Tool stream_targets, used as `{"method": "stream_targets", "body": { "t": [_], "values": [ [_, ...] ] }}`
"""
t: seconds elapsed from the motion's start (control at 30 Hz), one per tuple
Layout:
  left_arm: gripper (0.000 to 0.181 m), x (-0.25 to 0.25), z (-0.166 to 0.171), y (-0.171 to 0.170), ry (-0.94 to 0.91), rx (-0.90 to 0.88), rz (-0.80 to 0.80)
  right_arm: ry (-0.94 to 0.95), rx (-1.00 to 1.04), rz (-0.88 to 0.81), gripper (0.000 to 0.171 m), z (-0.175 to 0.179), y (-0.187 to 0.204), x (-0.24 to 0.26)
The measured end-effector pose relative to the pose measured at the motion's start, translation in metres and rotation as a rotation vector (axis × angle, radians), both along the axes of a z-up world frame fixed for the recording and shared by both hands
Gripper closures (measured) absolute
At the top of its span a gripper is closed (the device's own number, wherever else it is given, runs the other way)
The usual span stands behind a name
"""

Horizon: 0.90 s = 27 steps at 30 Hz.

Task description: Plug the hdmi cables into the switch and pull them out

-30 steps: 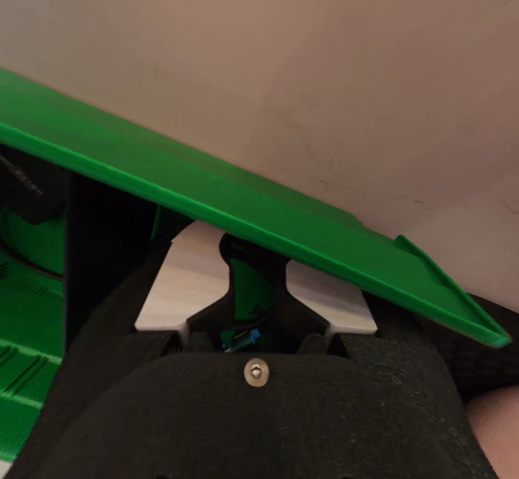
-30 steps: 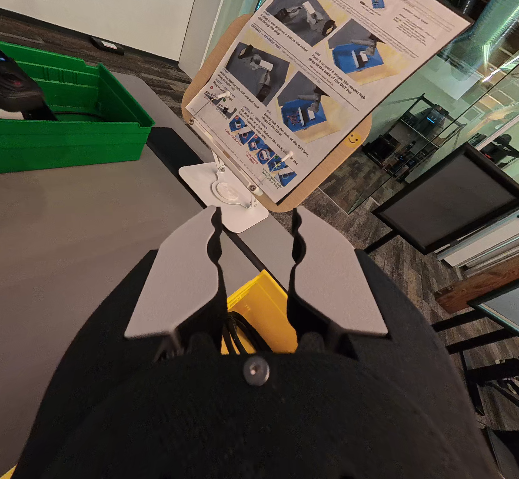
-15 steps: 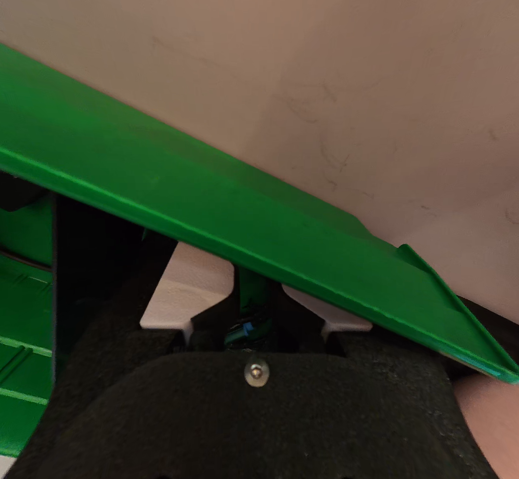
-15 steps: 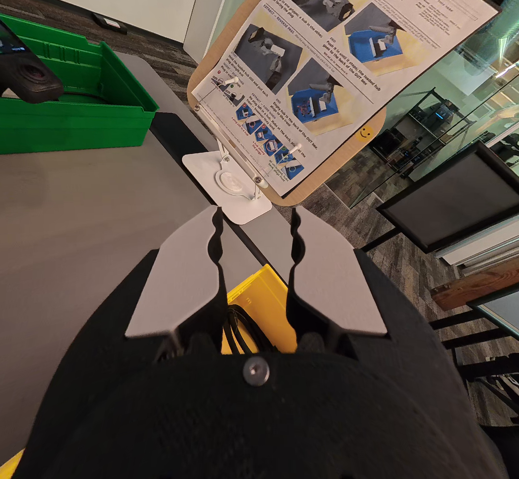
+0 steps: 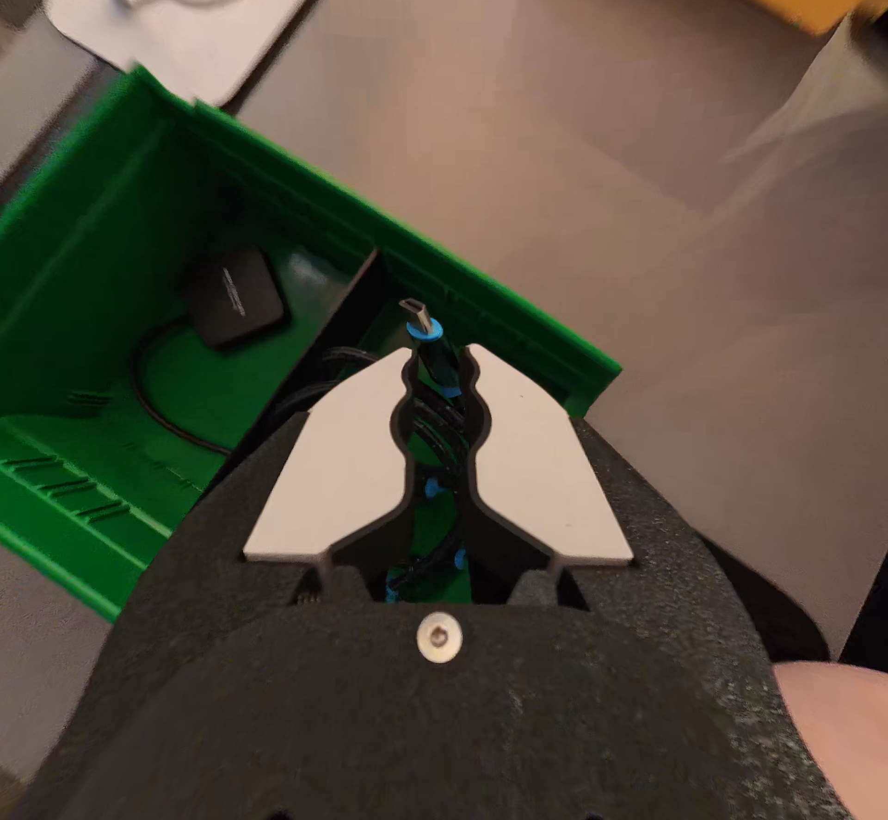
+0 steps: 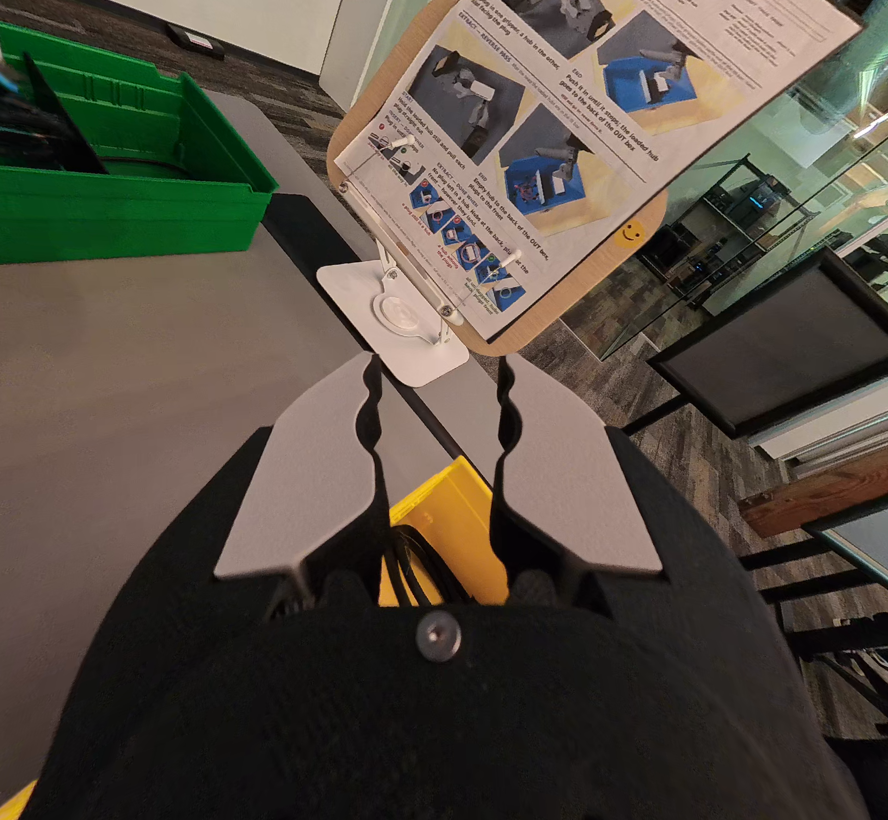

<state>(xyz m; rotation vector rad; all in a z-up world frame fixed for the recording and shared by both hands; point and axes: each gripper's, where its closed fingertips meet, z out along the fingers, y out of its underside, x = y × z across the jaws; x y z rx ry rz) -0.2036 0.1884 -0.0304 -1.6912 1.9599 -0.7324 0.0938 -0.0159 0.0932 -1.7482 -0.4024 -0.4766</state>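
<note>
Plug [image 5: 425,346] pinched at left claw [image 5: 438,354] tips, may twist loose; right claw [image 6: 438,376] gapes, empty.

From my remote seat this reads as an office turned test lab. I see a plain grey tabletop [image 6: 144,364] with a green plastic bin [image 6: 144,200] toward its far left corner and a yellow bin [image 6: 447,523] at its near right edge, both set out like sorting stations. An illustrated instruction sheet [image 6: 552,124] stands on a white stand [image 6: 399,316] at the tabletop's right edge. Past that edge I see patterned carpet tiles [image 6: 624,393], glass partition walls [image 6: 769,148], a dark monitor [image 6: 778,345] on a black frame, and metal shelving [image 6: 735,215] loaded with gear behind the glass.
</note>
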Motion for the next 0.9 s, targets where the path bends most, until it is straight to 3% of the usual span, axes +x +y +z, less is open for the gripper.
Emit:
{"method": "stream_targets", "body": {
  "t": [0.27,0.43,0.57,0.7,0.8,0.9],
  "values": [
    [0.169,0.013,0.089,-0.007,-0.399,-0.089,0.09,-0.02,-0.039,0.034,0.125,-0.011,0.013,-0.015],
    [0.17,0.021,0.121,-0.055,-0.513,-0.187,-0.069,-0.039,-0.062,0.042,0.125,-0.017,0.018,-0.02],
    [0.17,0.049,0.099,-0.125,-0.374,-0.261,-0.29,-0.036,-0.061,0.031,0.125,-0.016,0.017,-0.017],
    [0.17,0.083,0.064,-0.187,-0.254,-0.459,-0.461,0.003,-0.036,0.027,0.125,-0.011,0.014,-0.014],
    [0.17,0.108,0.025,-0.204,-0.163,-0.557,-0.482,0.027,-0.029,0.03,0.125,-0.011,0.013,-0.012],
    [0.17,0.132,-0.009,-0.199,-0.151,-0.478,-0.403,0.022,-0.037,0.031,0.125,-0.012,0.013,-0.011]
  ]
}}
